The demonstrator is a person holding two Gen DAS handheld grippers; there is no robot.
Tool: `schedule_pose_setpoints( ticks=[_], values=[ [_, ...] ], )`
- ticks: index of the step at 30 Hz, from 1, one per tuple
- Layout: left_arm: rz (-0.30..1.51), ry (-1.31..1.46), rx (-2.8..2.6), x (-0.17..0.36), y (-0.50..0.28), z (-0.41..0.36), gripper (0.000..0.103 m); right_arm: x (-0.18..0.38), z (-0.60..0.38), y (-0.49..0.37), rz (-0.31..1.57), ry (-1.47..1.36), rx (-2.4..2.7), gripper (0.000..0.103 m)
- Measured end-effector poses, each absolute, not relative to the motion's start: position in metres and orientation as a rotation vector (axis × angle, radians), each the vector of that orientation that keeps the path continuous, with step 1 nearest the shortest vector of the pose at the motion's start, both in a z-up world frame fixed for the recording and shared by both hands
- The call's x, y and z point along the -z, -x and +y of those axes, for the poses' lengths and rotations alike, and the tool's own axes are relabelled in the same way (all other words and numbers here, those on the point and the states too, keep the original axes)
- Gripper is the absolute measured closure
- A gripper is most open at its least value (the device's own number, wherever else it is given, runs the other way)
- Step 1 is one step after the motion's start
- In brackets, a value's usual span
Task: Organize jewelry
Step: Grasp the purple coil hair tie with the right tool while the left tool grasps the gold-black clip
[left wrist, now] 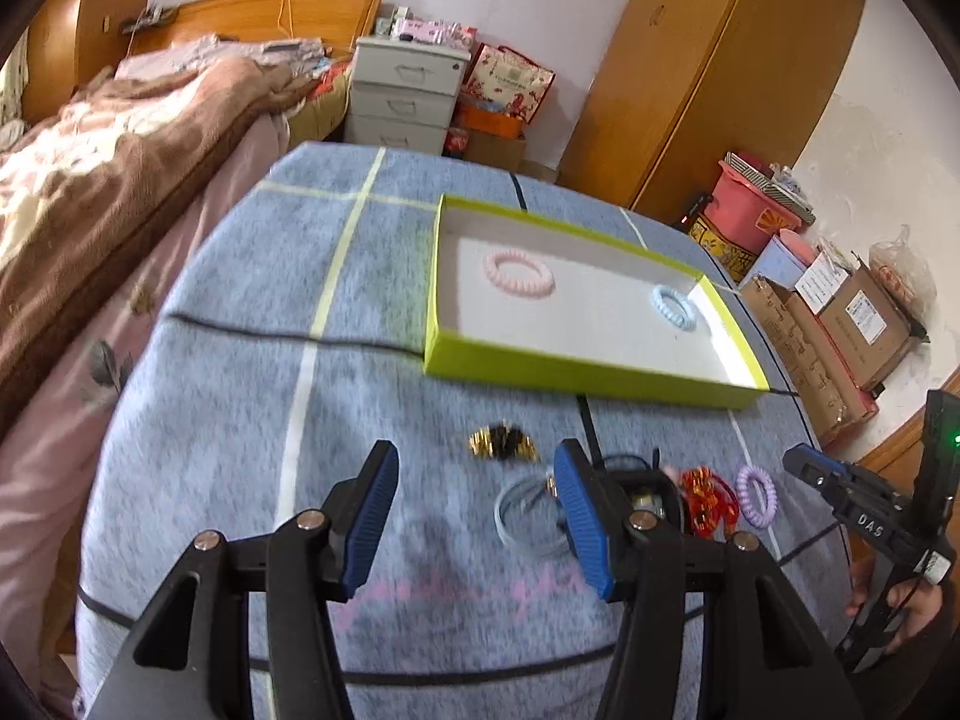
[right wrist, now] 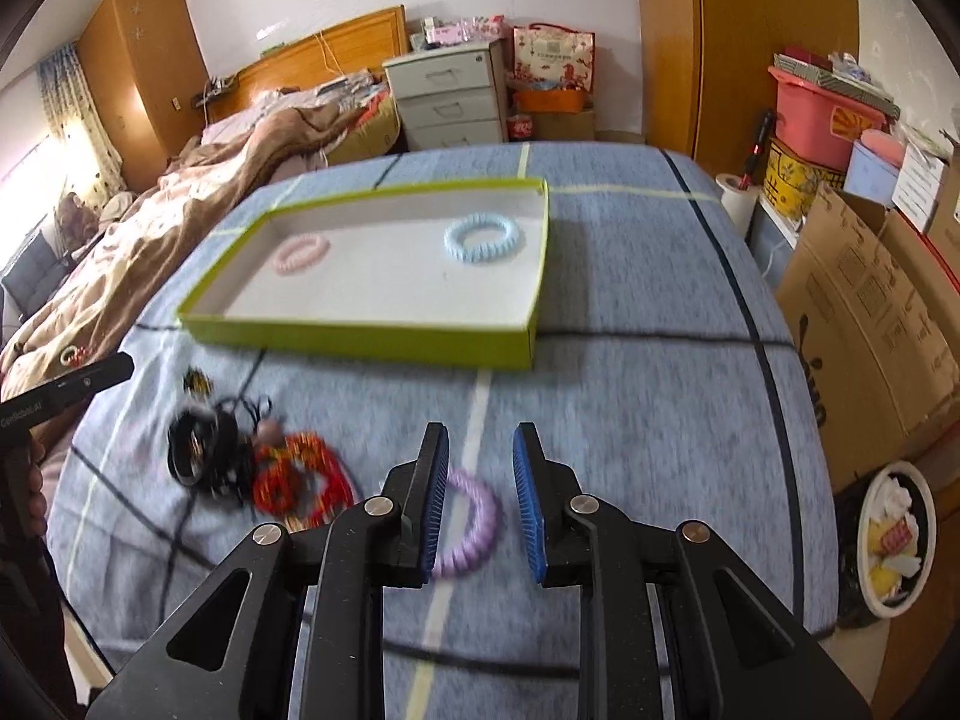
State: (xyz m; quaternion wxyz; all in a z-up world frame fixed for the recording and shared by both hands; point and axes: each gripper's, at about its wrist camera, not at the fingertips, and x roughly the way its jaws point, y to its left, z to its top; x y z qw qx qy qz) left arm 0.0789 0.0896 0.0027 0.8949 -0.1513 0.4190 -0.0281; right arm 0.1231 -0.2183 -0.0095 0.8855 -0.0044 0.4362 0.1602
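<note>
A home bedroom: unmade bed (right wrist: pixel 198 192), wooden wardrobe (left wrist: pixel 720 66), drawer unit (right wrist: pixel 450 96), stacked boxes (left wrist: pixel 840 324)

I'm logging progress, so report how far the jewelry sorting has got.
Done: pink coil ring and blue coil ring lie in the green tray. In hand: nothing; both grippers are open. Left: purple coil ring, red-gold piece, black cords, gold-black clip.
</note>
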Motion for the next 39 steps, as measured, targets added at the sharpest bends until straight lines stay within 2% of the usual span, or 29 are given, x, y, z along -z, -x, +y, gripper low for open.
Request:
schedule_pose_setpoints(
  ticks=[10,33,37,39],
  values=[
    [0.899,0.323,0.041,0.013,-0.061,0.09,0.046,0.032,-0.218,-0.111,0.969,0.015,-0.328,0.079],
    [0.929,0.319,0.04,0.021,-0.066,0.092,0.046,0.032,-0.204,-0.113,0.965,0.145,-0.272,0.078],
    [0.937,0.311,0.042,0.021,-0.069,0.091,0.046,0.032,-0.202,-0.112,0.962,0.146,-0.265,0.091],
    [0.937,0.31,0.045,0.021,-0.071,0.091,0.046,0.032,-0.204,-0.112,0.962,0.144,-0.277,0.093]
  ],
)
